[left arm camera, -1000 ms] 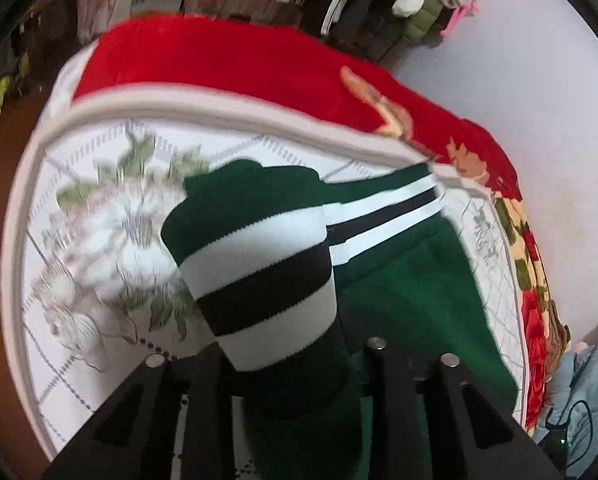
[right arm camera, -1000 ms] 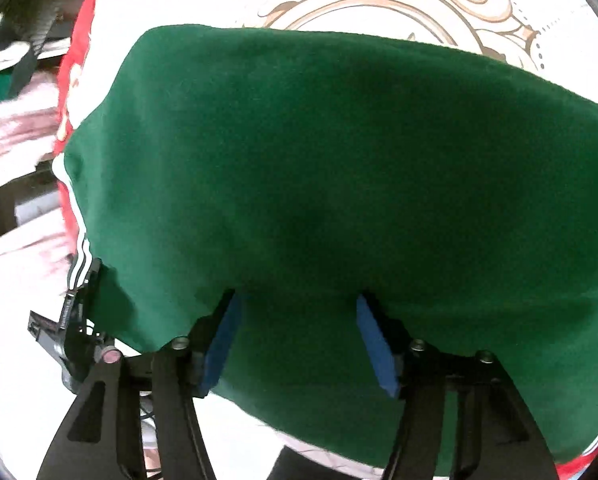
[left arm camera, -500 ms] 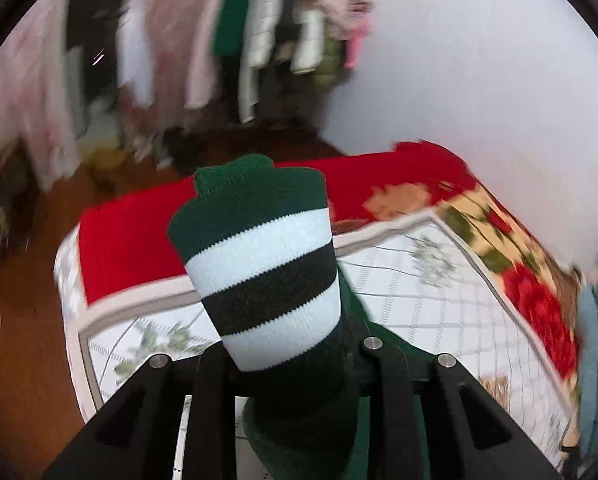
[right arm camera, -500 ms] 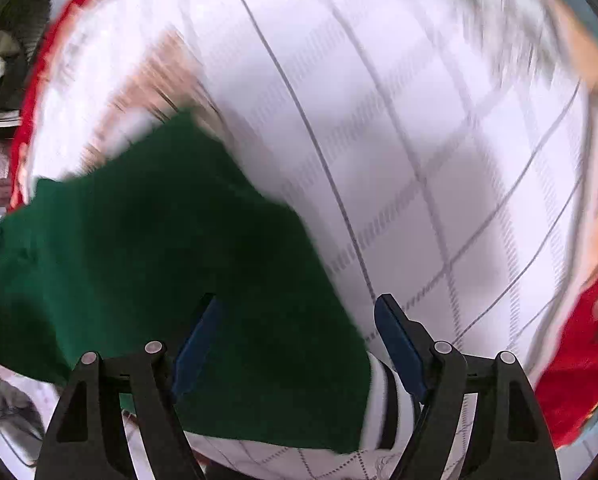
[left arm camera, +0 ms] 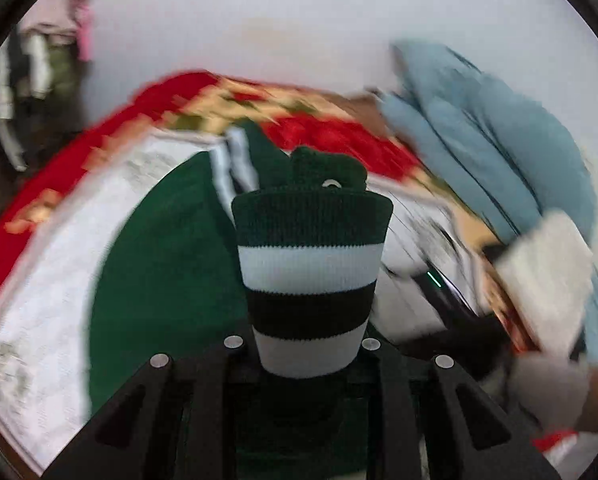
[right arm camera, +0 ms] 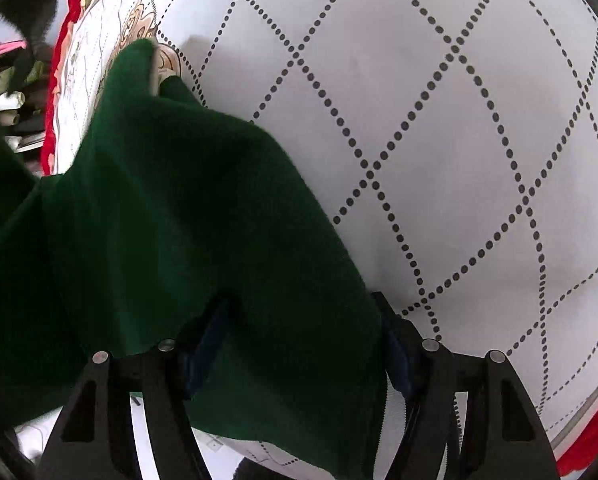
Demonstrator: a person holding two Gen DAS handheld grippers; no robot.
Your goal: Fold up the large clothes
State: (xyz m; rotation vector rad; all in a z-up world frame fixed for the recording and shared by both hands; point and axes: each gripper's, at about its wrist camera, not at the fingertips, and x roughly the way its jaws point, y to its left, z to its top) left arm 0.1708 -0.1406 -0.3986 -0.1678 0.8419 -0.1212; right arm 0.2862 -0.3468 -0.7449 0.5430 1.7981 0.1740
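**Green garment gripped at the cuff, spread across the bed**

Your left gripper [left arm camera: 305, 364] is clenched on the striped cuff [left arm camera: 309, 276] of the green garment [left arm camera: 163, 280], its black fingers [left arm camera: 227, 396] pinching the ribbed band of green, white and black so that it stands upright in the middle of the left wrist view. Behind the cuff, the body of the garment lies on the white quilt [left arm camera: 47, 288] of the bed, running from 8 o'clock up toward 11 o'clock, where a second striped edge [left arm camera: 235, 160] shows. A red floral blanket [left arm camera: 331, 132] borders the quilt at 12 o'clock, and a pale blue cloth [left arm camera: 491, 140] is heaped against the wall at 2 o'clock. Much of this view is blurred.

Your right gripper [right arm camera: 299, 352] has its fingers [right arm camera: 203, 344] spread apart, with green garment fabric [right arm camera: 179, 220] draped between and over their blue pads; the fabric fills the frame from 7 to 10 o'clock. You cannot tell whether they pinch it. The quilt's dotted diamond pattern [right arm camera: 459, 140] covers the right wrist view from 12 to 4 o'clock, with its red border [right arm camera: 57, 92] at 10 o'clock.
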